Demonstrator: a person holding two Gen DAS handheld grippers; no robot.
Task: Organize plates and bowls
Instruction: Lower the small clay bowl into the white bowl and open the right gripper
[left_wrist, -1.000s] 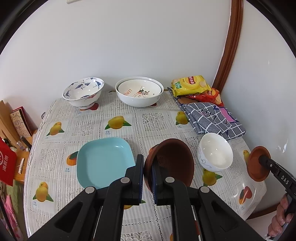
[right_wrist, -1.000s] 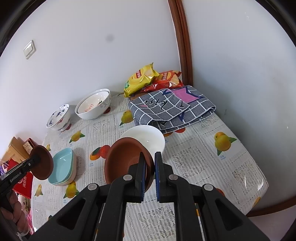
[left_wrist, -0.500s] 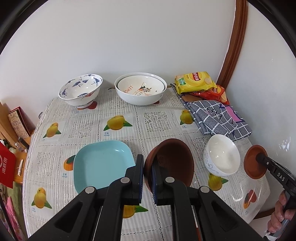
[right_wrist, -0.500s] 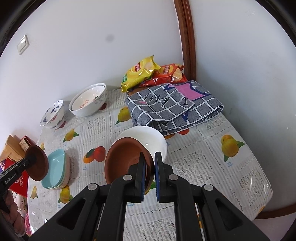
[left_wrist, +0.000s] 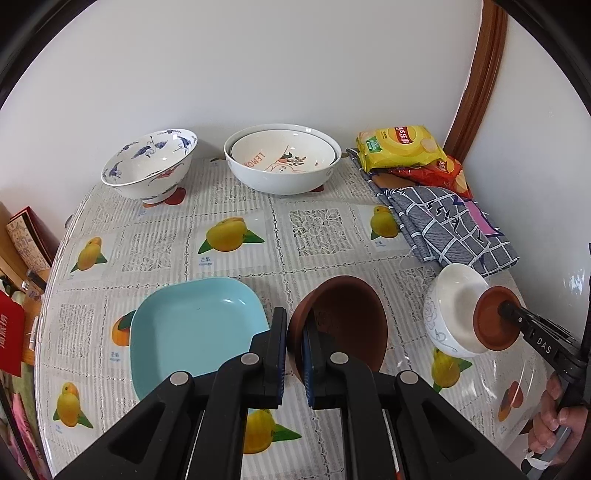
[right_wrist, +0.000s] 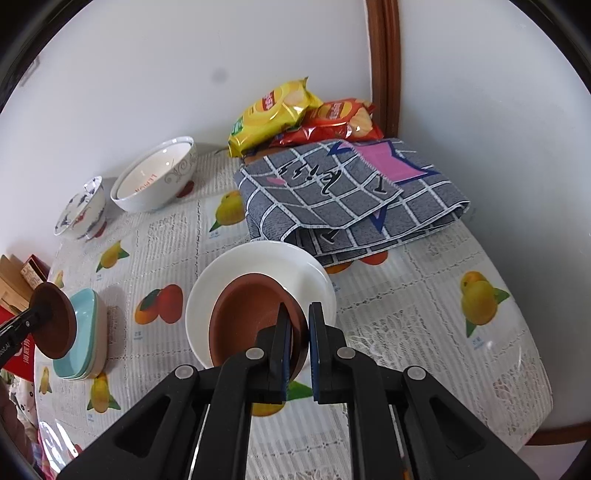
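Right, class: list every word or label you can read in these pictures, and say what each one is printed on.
"LEMON": inside the white bowl by the wall.
"DAS": on the right gripper.
Yellow snack bag, red snack bag, red packet, tablecloth captions, cloth script: too blurred to read.

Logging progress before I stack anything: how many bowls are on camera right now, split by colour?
Brown bowls: 2, both held off the table
Small plain white bowl: 1
Blue-and-white patterned bowl: 1
Large white bowls, nested, outer and inner: 2
Total: 6 bowls
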